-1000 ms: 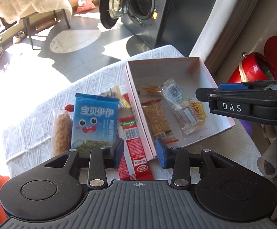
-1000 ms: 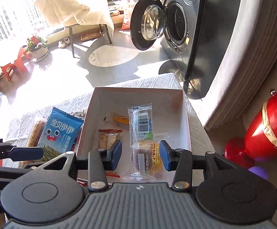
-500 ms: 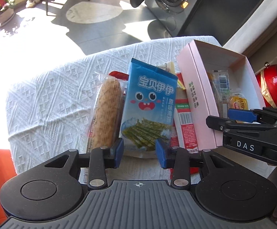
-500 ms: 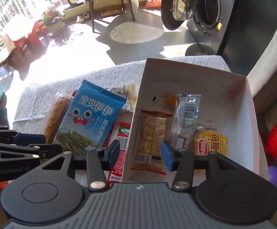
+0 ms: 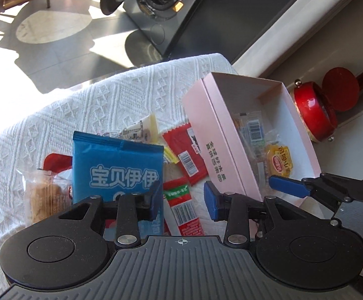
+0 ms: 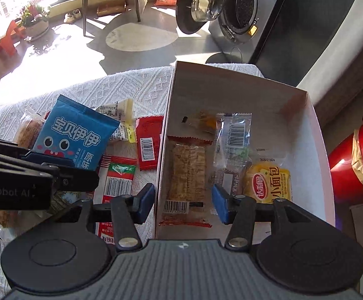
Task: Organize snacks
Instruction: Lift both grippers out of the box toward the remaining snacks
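Near the bench's right edge sits the pink box point(image 6: 316, 135), already holding several snacks. Loose packets lie just left of it, the blue seaweed bag point(image 5: 117, 167) among them. My left gripper point(image 5: 182, 203) hangs open over the red sausage stick point(image 5: 182, 207), nothing gripped. My right gripper point(image 6: 183, 203) straddles the box wall, jaws opening, empty. I'd lower the left squarely and pinch the stick across its width.
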Tool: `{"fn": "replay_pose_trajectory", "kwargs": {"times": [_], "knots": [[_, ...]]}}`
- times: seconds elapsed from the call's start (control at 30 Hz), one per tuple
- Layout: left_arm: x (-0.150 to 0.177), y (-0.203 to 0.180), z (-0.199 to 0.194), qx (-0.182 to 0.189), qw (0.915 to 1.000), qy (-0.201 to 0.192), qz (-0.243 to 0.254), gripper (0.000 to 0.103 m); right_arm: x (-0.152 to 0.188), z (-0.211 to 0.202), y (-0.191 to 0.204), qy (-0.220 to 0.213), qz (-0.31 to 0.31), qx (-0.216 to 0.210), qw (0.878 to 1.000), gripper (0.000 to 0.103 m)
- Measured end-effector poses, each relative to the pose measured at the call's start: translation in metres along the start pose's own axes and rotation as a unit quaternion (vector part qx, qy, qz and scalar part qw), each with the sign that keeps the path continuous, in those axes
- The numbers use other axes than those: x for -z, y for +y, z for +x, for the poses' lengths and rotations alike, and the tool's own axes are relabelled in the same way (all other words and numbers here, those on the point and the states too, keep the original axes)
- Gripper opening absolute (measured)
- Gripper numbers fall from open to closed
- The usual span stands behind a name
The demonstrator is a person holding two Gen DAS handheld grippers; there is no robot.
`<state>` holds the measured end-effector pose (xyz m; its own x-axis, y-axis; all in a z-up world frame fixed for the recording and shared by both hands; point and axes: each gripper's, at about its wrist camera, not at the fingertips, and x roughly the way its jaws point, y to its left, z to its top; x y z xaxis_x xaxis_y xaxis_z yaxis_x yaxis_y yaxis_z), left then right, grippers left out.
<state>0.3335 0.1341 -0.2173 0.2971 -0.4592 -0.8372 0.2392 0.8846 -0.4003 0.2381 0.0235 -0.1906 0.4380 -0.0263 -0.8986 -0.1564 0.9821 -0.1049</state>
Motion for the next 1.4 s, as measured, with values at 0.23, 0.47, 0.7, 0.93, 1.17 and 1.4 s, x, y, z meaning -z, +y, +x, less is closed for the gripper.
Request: {"fn": "replay_pose_trajectory", "kwargs": {"times": [0.23,0.47,0.7,0.93,1.17,1.4], "knots": [[-0.061,-0.021,0.058,-0.051,0.9956,0.014,0.077,0.039,0.011,-0.013,-0.009,-0.015,0.012,-0.014,1.0,0.049],[-0.056,-0.038,0.077,-0.047,0.9873,0.035,0.148,0.021,0.054,-0.053,-0.032,-0.012,0.044,-0.068,0.997,0.051],[-0.004,-0.036,0.046,-0.052,0.9784,0.076,0.185,0.023,0.063,-0.017,-0.039,0.019,0.028,-0.087,0.996,0.051],[0.051,-0.023,0.009,-0.061,0.9852,0.08,0.139,0.021,0.038,0.009,-0.037,0.009,0.059,-0.121,0.991,0.052],[0.093,-0.001,-0.049,-0.083,0.9961,0.024,-0.02,0.021,0.029,0.035,-0.014,0.031,0.147,-0.129,0.98,0.07],[0.137,0.026,-0.075,-0.083,0.9878,0.024,-0.129,0.021,0.006,0.059,0.016,0.017,0.276,-0.049,0.96,0.103]]}}
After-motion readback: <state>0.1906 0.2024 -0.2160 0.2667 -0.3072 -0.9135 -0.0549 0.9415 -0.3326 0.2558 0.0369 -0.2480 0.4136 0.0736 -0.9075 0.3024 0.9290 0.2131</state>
